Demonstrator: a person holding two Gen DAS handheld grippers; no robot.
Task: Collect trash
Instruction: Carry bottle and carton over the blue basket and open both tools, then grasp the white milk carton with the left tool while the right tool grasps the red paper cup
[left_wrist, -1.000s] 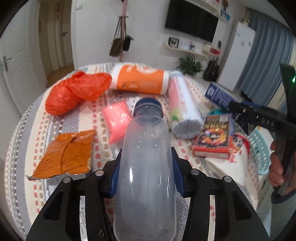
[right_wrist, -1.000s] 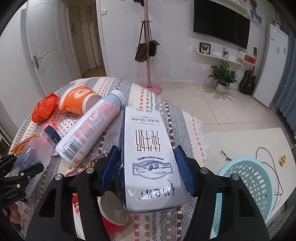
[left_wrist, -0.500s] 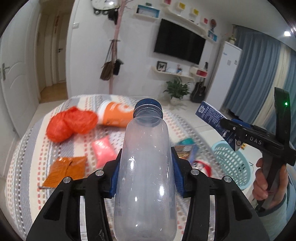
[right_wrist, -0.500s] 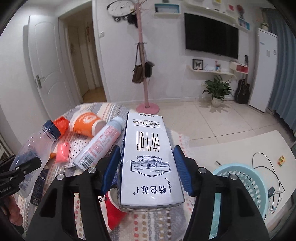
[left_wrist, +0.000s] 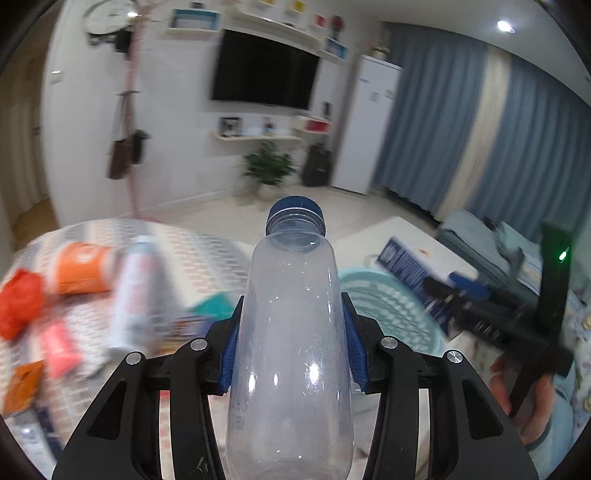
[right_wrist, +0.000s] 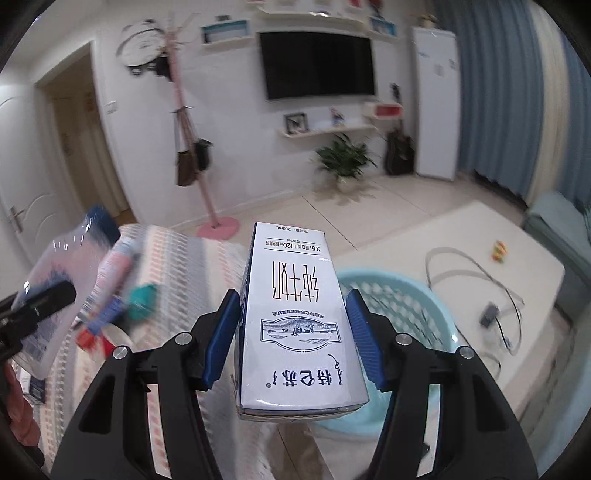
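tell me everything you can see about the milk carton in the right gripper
The milk carton is a tall, narrow white box that looks like coated paperboard, with dark blue sides. Its face carries large Chinese characters, a small oval landscape picture and fine print reading 250mL at the far end, all upside down to the camera. It seems intact. The right gripper is shut on it, blue pads pressing both side walls, long axis pointing forward, held in the air with the light blue basket beyond and below. From the left wrist view its blue side shows.
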